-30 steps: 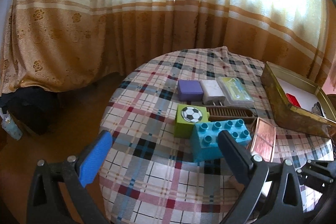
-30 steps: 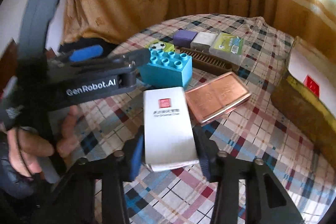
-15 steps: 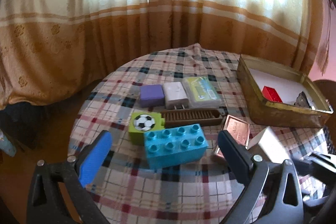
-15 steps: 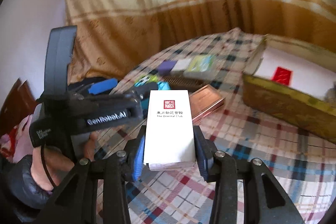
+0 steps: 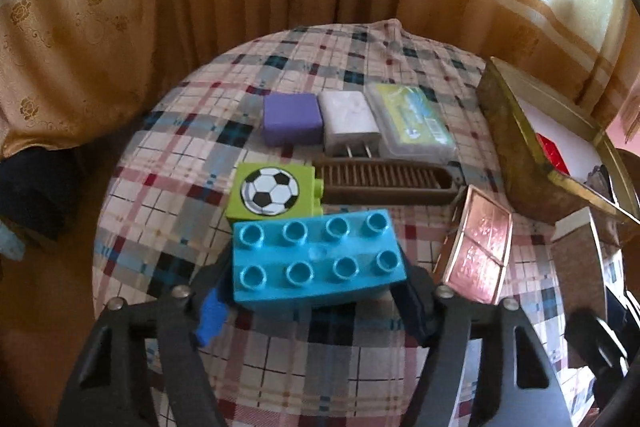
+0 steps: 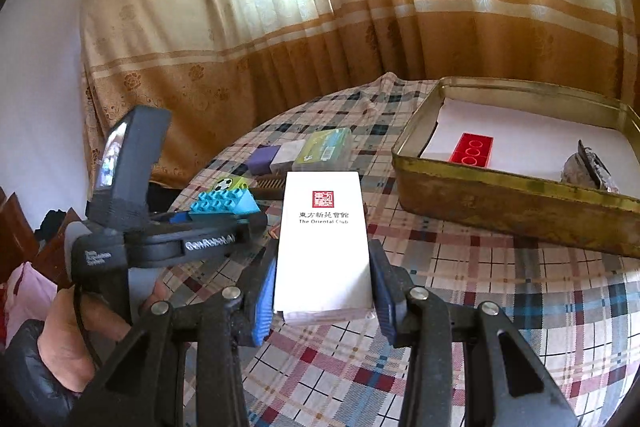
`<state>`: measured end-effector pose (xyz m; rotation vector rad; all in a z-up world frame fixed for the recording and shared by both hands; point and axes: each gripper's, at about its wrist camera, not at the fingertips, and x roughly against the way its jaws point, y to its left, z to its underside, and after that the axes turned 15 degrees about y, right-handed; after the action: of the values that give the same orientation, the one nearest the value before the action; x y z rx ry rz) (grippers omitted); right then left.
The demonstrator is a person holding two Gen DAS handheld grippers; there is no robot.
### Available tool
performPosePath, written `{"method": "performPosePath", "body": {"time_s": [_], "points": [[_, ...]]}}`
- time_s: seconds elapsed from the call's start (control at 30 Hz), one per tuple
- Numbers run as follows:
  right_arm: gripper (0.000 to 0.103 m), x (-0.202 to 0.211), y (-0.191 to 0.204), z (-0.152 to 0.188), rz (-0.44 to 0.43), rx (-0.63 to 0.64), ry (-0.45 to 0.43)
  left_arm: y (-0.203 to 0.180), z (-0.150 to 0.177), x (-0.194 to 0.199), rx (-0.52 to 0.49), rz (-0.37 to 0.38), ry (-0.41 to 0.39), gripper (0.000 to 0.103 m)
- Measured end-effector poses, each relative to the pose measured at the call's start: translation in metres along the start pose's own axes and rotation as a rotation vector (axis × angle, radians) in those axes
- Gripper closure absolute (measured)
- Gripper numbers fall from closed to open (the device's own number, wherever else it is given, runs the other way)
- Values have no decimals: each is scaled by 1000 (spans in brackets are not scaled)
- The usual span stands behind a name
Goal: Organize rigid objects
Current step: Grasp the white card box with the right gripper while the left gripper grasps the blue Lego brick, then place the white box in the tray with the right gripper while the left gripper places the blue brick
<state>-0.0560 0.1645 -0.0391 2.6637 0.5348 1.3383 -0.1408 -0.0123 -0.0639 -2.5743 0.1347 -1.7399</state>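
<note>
A blue studded brick lies on the checked tablecloth between the fingers of my left gripper. Its jaws are closing, and the pads meet the brick's two short ends. From the right wrist view the same brick sits at the tips of the left gripper. My right gripper is shut on a white box with a red seal, held above the cloth. A brass-coloured tin stands just right of it, with a red brick inside.
Beyond the blue brick lie a green football block, a brown comb, a copper case, a purple block, a white charger and a clear case. The tin is at the right. Curtains hang behind.
My left gripper came forward over the blue brick and its jaws narrowed from wide apart onto its ends. The right gripper lifted the white box off the cloth and swung toward the tin.
</note>
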Motion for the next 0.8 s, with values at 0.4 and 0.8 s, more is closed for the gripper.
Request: {"method": "performPosePath", "body": {"time_s": [0.4, 0.8], "points": [[59, -1, -5, 1, 21, -30, -15, -6, 12, 19, -8, -35, -114, 39], [59, 5, -3, 3, 29, -24, -57, -7, 19, 35, 10, -122, -225, 39]]}}
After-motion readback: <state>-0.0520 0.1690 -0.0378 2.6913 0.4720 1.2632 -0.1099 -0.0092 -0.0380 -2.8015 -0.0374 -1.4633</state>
